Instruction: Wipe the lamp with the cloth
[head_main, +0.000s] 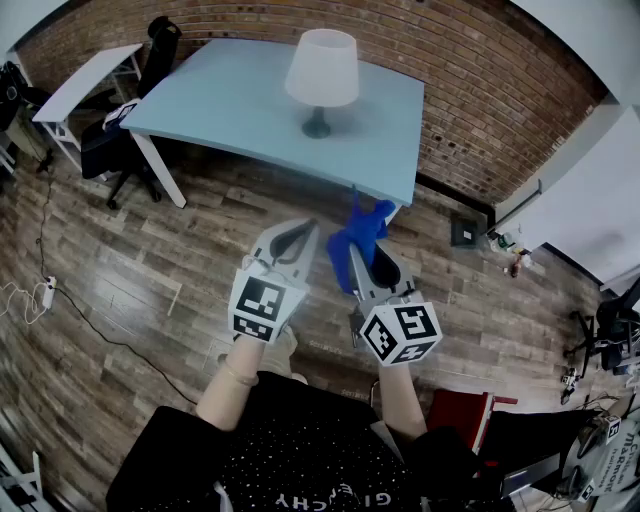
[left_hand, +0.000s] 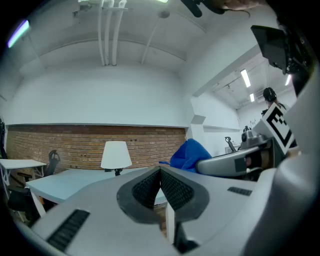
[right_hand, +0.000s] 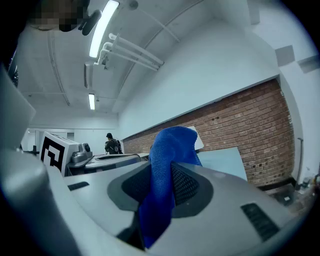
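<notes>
**Blue cloth held short of the lamp**

No brand can be read. The left marker cube (head_main: 262, 305) carries black-and-white square code patterns. The person's black shirt (head_main: 290, 470) has white lettering, upside down in the head view and too cut off to read whole. The right marker cube (head_main: 402, 333) shows the same kind of patterns.

The lamp (head_main: 321, 72) stands on a pale blue bench (head_main: 220, 110), towards its far edge, in front of a brick wall (head_main: 480, 90). It has a plain white shade, wider at the bottom, on a short dark stem and a round dark base.

The left tongs (head_main: 299, 230) are on the near side of the lamp, well apart from it and over the wooden floor (head_main: 150, 260). Their jaws are pressed together with nothing between them. Their own view shows the lamp beyond them, to the left of the jaw tips.

The cloth (head_main: 358, 238), a bright blue woven fabric, is also on the near side of the lamp and slightly right of it, touching neither the lamp nor the bench. The right tongs (head_main: 368, 258) are clamped on it. It bunches up above the jaws and hangs down below them.
</notes>
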